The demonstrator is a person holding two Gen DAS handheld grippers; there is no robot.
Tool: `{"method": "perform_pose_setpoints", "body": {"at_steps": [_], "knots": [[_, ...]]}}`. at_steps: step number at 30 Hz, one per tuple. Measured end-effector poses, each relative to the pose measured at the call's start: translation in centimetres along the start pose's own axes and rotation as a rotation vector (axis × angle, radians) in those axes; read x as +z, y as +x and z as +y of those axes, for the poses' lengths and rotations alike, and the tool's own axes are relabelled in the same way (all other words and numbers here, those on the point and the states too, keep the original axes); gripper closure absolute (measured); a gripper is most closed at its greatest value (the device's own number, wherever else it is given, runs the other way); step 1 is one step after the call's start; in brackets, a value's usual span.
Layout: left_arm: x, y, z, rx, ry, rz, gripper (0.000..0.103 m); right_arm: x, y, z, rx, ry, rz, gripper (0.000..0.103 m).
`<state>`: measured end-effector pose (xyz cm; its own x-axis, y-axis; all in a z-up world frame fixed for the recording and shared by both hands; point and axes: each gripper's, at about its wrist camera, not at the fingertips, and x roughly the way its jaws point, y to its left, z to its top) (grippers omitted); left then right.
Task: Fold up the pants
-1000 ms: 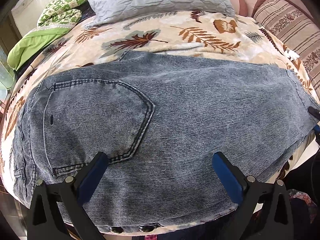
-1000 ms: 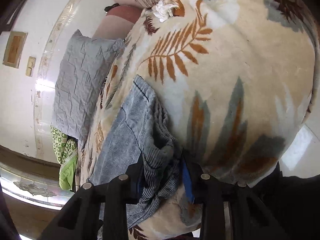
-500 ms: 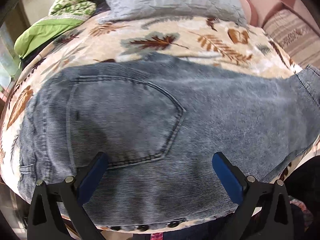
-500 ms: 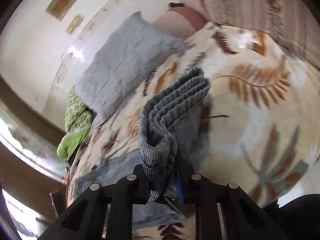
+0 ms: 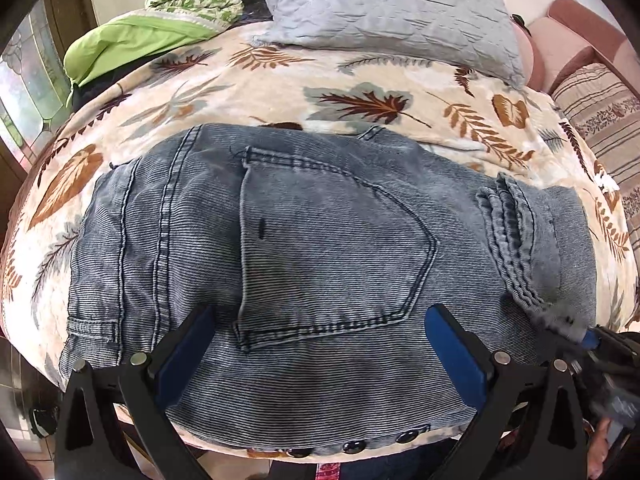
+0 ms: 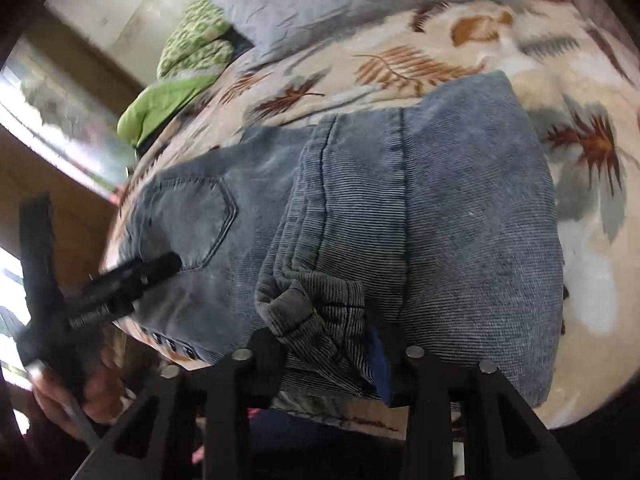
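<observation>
Blue-grey jeans (image 5: 320, 240) lie on the bed, back pocket (image 5: 328, 248) facing up, the legs folded over so the hems (image 5: 512, 232) rest on the seat. My left gripper (image 5: 320, 344) hangs open just above the denim below the pocket, nothing between its fingers. In the right wrist view the folded leg (image 6: 460, 220) fills the middle and the bunched hems (image 6: 316, 304) sit between the jaws of my right gripper (image 6: 326, 360), which are opening and no longer squeeze the cloth. The left gripper's black finger (image 6: 132, 276) shows blurred at the left.
The jeans lie on a leaf-patterned blanket (image 5: 280, 80). A grey pillow (image 5: 392, 4) and a green quilt (image 5: 140, 36) sit at the far side, a striped cushion (image 5: 600, 112) at the right. The bed's near edge runs just under both grippers. A hand (image 6: 92, 392) holds the left tool.
My right gripper has swung the leg hems across and laid them on the seat, rolling as it went, and its jaws have spread. The left gripper drifted sideways over the pocket, still open.
</observation>
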<state>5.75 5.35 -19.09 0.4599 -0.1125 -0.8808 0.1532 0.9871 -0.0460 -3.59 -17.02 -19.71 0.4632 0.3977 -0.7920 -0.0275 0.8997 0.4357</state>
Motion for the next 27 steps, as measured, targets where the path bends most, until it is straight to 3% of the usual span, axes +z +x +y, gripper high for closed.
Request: {"method": "perform_pose_setpoints", "body": {"at_steps": [1, 2, 6, 12, 15, 19, 20, 22, 25, 27], "knots": [[0.0, 0.0, 0.0, 0.0, 0.003, 0.002, 0.0, 0.0, -0.3, 0.3, 0.035, -0.028, 0.004, 0.038], [0.1, 0.0, 0.0, 0.001, 0.005, 0.003, 0.0, -0.1, -0.6, 0.5, 0.083, -0.041, 0.014, 0.036], [0.7, -0.3, -0.7, -0.002, 0.018, -0.01, 0.0, -0.1, -2.5, -0.3, 0.269, -0.041, 0.003, 0.036], [2.3, -0.8, -4.6, -0.005, 0.104, -0.048, 0.0, 0.3, -5.1, -7.2, 0.237, 0.21, -0.165, 0.036], [3.4, -0.3, -7.1, -0.009, 0.139, -0.053, 0.0, 0.4, -4.7, -9.7, 0.263, 0.326, -0.175, 0.04], [4.2, 0.0, -10.9, -0.021, 0.203, -0.072, 0.0, 0.8, -3.1, -11.3, 0.26, 0.395, -0.125, 0.047], [4.2, 0.3, -12.0, -0.006, 0.236, -0.083, 0.0, 0.6, -2.4, -12.2, 0.289, 0.438, -0.112, 0.053], [4.2, 1.4, -13.7, 0.034, 0.284, -0.071, 0.0, 0.3, -2.0, -14.4, 0.366, 0.541, -0.108, 0.056], [3.2, 5.6, -15.5, 0.117, 0.387, 0.011, 0.0, 0.0, -1.1, -16.8, 0.475, 0.661, -0.092, 0.067], [3.1, 5.5, -14.8, 0.084, 0.33, -0.028, 0.0, 0.2, -0.6, -17.0, 0.468, 0.652, -0.081, 0.067]]}}
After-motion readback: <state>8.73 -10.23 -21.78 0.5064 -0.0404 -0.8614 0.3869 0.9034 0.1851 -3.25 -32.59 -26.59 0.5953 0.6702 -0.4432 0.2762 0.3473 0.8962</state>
